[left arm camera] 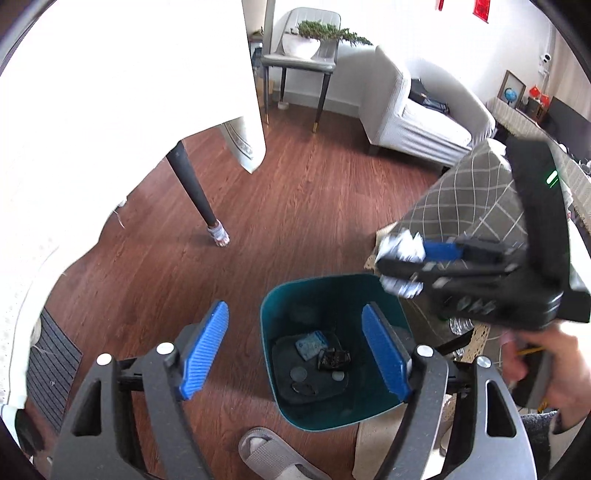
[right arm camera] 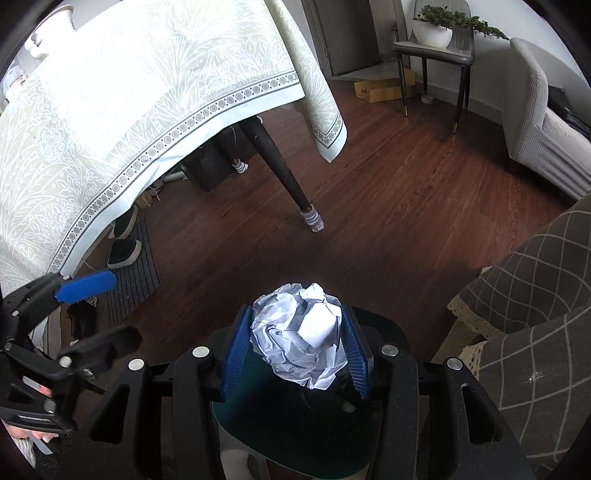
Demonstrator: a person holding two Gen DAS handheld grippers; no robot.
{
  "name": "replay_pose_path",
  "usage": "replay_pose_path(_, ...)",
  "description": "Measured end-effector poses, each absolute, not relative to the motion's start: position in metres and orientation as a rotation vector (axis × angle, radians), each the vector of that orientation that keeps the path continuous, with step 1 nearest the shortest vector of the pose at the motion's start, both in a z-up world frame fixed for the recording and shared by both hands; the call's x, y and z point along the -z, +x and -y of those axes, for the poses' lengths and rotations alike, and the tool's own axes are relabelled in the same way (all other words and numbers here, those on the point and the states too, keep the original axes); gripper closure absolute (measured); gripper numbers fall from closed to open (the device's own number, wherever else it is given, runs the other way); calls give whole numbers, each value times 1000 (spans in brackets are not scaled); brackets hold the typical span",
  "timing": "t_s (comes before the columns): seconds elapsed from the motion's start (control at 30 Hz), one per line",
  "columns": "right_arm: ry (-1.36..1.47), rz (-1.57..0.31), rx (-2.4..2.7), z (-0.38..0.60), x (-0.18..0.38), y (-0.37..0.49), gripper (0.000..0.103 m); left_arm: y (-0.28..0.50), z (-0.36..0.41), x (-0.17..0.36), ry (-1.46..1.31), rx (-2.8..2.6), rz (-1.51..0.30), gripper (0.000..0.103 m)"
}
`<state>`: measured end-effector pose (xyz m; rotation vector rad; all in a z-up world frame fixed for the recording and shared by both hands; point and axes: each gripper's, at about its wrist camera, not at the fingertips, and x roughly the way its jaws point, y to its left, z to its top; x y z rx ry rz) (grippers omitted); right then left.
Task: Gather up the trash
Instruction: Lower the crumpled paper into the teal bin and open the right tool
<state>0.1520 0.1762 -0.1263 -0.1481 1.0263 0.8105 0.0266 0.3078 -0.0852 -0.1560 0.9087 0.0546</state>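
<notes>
Left wrist view looks down past the left gripper, whose blue pads stand wide apart with nothing between them; its jaws frame a teal bin that sits on the brown wooden floor. Inside the bin, on its dark bottom, lie a small blue-and-white packet, a crumpled black wrapper and a few round grey bits. At the right of this view the right gripper reaches in from the right, held by a hand, and it clamps a ball of crumpled white paper just above the far right corner of the bin's rim. A cushion with a grey check pattern lies behind that gripper. Near the bottom edge a grey slipper rests on the floor just beside the bin.

From the right wrist camera the paper ball fills the gap between the right gripper's blue pads, which press on it from both sides; the teal bin shows directly below it. The left gripper's blue fingertip pokes in at the left edge, well apart from the paper. Farther off, a table under a pale patterned cloth stands on the left, with a dark table leg ending in a striped sock. A grey chair carrying a potted plant and a light sofa stand at the far right
</notes>
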Motion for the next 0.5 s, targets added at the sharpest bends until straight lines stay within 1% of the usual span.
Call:
replay_pose_path(0.13,-172,-1069,-813,-188,145,151,55,23,-312,71,-170,-63,-864,33)
replay_pose_path(0.2,-185,-1088,-814,-191,154,149,55,22,-313,63,-171,-68,-841,39)
replay_pose_path(0.23,-195,-1096,-812,-192,157,148,55,22,-314,59,-172,-70,-831,40)
replay_pose_path(0.3,-211,-1111,-808,-193,164,146,55,22,-314,53,-170,-73,-816,48)
replay_pose_path(0.37,-226,-1128,-806,-194,171,144,55,22,-316,47,-168,-73,-802,52)
replay_pose_path(0.4,-234,-1135,-806,-193,174,143,55,21,-315,44,-168,-74,-793,54)
replay_pose_path(0.5,-253,-1151,-799,-192,180,138,54,21,-314,33,-173,-74,-760,55)
